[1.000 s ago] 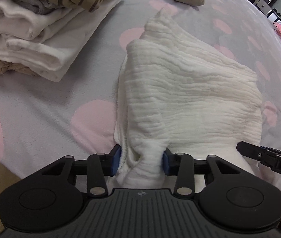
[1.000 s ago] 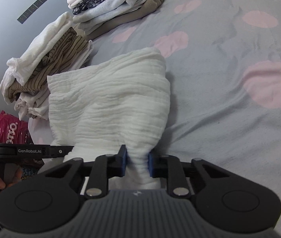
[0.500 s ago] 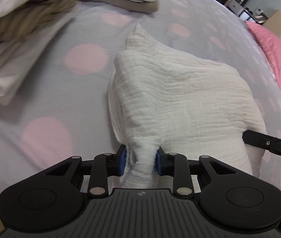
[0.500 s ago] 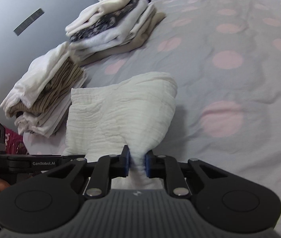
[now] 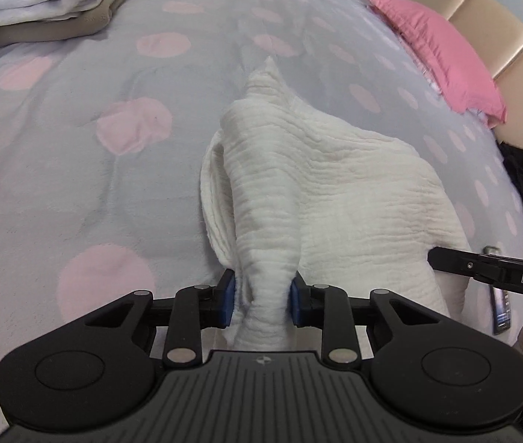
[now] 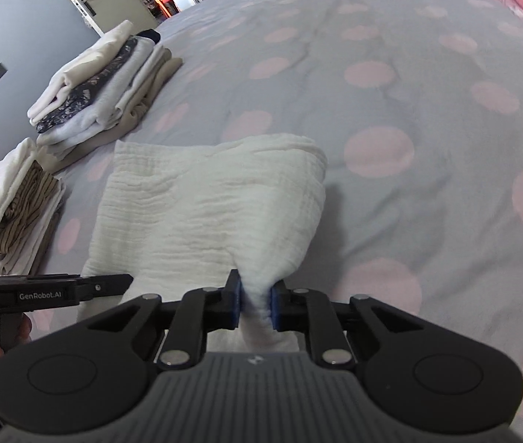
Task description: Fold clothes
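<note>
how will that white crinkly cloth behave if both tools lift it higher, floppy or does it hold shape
Probably floppy: the white cloth bunches into a narrow neck between the left tool pads and again at the right tool. It sags between the two grips, so the middle would likely droop. The crinkled weave looks grippy and light, so slipping seems unlikely.
</note>
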`<state>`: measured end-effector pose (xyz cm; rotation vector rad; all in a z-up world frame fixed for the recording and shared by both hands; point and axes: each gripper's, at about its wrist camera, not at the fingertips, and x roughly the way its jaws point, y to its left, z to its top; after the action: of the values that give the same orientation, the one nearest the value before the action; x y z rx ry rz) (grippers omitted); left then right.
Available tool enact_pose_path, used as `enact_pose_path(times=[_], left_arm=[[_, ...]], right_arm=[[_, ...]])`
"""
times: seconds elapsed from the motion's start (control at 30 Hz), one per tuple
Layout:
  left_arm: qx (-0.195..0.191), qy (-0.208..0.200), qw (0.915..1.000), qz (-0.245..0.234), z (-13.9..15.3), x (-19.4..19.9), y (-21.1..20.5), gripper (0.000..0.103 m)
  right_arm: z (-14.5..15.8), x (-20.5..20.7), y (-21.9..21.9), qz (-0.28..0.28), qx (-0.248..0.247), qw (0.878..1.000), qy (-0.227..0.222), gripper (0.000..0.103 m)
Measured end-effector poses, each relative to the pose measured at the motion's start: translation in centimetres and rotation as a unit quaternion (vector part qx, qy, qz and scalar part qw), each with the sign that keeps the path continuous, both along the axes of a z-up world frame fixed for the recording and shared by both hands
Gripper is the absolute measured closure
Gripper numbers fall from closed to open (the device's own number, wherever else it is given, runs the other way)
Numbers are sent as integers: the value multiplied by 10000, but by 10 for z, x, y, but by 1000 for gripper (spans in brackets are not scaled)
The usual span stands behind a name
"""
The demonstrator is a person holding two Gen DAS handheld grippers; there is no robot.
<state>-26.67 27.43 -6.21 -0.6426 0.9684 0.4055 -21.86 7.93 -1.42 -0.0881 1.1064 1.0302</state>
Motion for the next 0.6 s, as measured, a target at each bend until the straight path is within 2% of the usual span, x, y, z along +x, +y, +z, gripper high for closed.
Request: enact_pose_path(times=[0.2,0.33,0.37,0.47,0.6], left_arm=[[-82,150,9998,136,-13,-4,-1,74],[15,162,9998,120,-7,-3,-1,68],[46,153,9998,127,-4,-3,0,67],[264,108,9995,146,10,-5,0,66],[859,-13,9961,186,41,-8,-3,66]], right_arm=[[-29,9,-2,-69,-34,9993,363,84],[-31,8,0,-108,-124,9994,290,70],[-29,8,-2,-134,-118,9995,259,69],[-16,5,-8,-161,-63,9998,-63,69],[6,0,-14,-347,17,9962,-793,69]])
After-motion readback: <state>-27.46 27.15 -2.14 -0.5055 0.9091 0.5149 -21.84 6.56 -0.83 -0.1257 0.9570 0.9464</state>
